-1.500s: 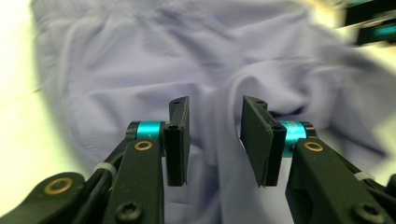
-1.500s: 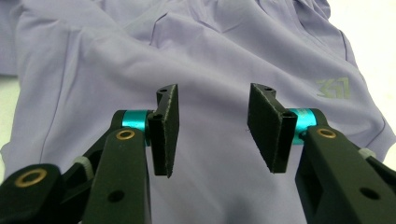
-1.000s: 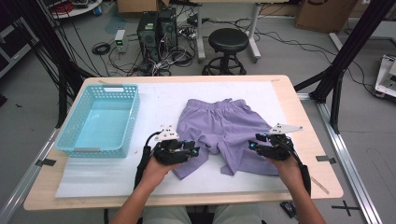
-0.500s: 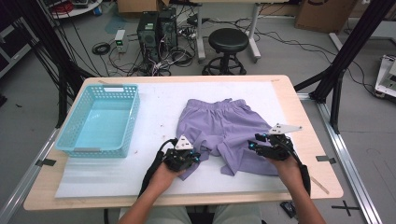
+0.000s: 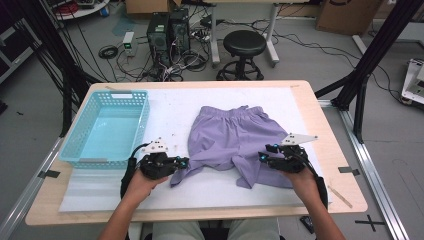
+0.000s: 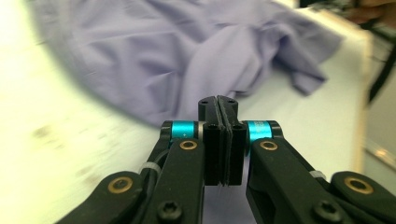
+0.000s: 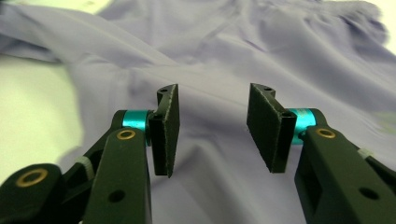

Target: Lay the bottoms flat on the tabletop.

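left gripper [image 5: 186,162]: we see its jaws pressed together on the shorts' [image 5: 235,137] hem.
right gripper [image 5: 261,156]: ours, jaws apart above shorts.

— What stands past the table [image 5: 320,107]?
— A black stool [image 5: 244,45] on a grey floor [image 5: 300,60], two computer towers [image 5: 167,30] beside it, cables all about.
— And at the sides?
— Black frame posts [image 5: 372,55] right, cardboard boxes [image 5: 342,15] at the back, a desk's white legs [image 5: 272,30].
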The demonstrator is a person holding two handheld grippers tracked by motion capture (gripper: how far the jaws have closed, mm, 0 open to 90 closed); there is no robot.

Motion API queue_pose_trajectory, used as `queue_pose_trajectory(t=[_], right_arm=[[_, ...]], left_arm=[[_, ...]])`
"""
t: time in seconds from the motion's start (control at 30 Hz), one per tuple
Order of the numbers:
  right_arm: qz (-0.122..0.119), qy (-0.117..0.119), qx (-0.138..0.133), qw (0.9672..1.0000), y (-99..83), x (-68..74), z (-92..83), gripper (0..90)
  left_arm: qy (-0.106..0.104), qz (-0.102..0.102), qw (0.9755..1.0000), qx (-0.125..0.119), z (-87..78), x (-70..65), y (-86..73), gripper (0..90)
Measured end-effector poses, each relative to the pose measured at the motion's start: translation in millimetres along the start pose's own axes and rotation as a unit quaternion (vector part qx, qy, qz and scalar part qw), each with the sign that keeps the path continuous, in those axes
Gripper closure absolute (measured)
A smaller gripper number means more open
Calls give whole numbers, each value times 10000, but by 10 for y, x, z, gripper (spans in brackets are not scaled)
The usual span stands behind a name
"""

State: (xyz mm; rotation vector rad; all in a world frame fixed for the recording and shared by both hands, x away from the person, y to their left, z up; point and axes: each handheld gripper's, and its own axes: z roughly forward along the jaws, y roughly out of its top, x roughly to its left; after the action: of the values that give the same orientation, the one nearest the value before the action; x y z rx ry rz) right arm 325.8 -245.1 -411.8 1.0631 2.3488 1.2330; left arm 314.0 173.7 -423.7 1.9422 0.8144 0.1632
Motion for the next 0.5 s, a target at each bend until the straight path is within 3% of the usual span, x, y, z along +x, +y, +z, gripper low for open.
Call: queue_pose_trajectory(t=[0.03, 0.07, 0.13, 0.2, 0.23, 0.27, 0.33, 0.37, 0.4, 0.43, 0.47, 0.5], right_arm=[[-80, 232, -24, 9997, 23, 71, 45, 575], [-80, 232, -24, 9997, 23, 71, 45, 575], [-251, 638, -55, 9976, 80, 241, 125, 618], [-333, 762, -70, 9965, 101, 307, 160, 630], [-520, 972, -20, 9939, 135, 447, 249, 633], [-520, 972, -20, 9939, 135, 447, 249, 633], [-664, 1155, 68, 9911, 155, 582, 347, 646], [-758, 1286, 171, 9886, 177, 690, 456, 662], [-758, 1286, 171, 9886, 177, 690, 456, 662], [-825, 1421, 270, 9860, 201, 782, 577, 665], [-825, 1421, 270, 9860, 201, 782, 577, 665], [-924, 1480, 404, 9838, 223, 873, 703, 665]], left_arm=[[157, -4, 9999, 24, 37, 1, -3, 781], [157, -4, 9999, 24, 37, 1, -3, 746], [353, -118, 9993, -26, 93, 5, 9, 713], [348, -152, 9993, -59, 104, 9, 17, 690], [343, -163, 9992, -123, 110, 7, 25, 661], [369, -165, 9990, -201, 111, 9, 33, 661], [421, -203, 9983, -359, 108, 21, 42, 613], [478, -219, 9978, -408, 102, 35, 45, 548], [529, -258, 9972, -451, 96, 47, 44, 548], [568, -251, 9966, -532, 84, 52, 41, 530], [568, -251, 9966, -532, 84, 52, 41, 529], [566, -183, 9967, -560, 78, 41, 38, 529]])
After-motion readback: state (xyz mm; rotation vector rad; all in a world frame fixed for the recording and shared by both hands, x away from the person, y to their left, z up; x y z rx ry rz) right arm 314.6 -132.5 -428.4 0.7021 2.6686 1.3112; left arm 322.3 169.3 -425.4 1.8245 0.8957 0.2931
